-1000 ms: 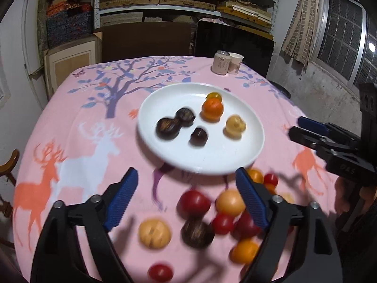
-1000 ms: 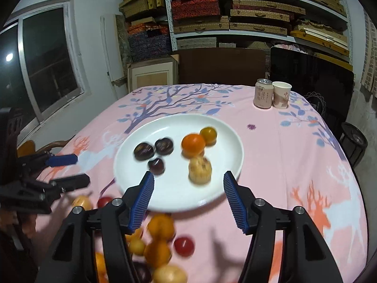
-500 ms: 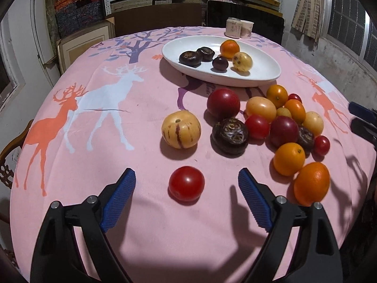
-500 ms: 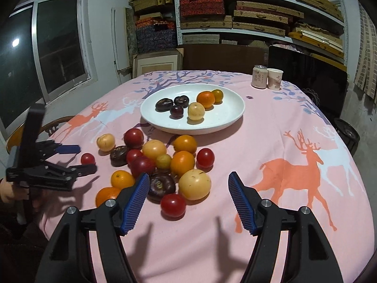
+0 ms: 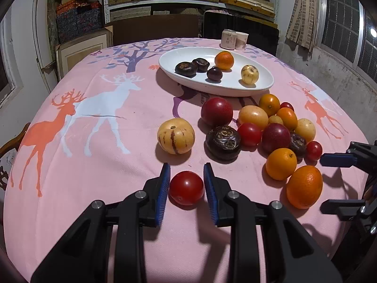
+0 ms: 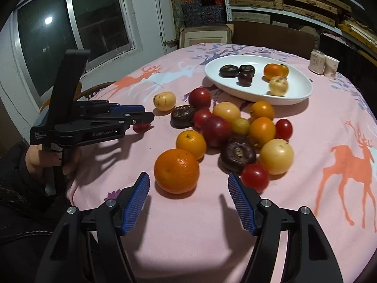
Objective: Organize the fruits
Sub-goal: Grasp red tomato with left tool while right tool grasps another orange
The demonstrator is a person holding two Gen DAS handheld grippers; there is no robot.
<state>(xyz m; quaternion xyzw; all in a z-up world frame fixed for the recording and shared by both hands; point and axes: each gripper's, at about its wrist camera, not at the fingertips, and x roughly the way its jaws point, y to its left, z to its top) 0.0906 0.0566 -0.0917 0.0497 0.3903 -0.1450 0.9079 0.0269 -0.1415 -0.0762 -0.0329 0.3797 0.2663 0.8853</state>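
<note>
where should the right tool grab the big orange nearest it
Across its widest middle, one pad on each side, coming in from the near edge of the table. The big orange is round, sits alone in front of the open right tool, and its flanks are clear.

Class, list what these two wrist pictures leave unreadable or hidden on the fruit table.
- Print on the pale drink can: too small, both views.
- Small red tomato: right wrist view, mostly hidden behind the left hand-held gripper.
- Right hand-held gripper: left wrist view, body cut off by the right edge.
</note>
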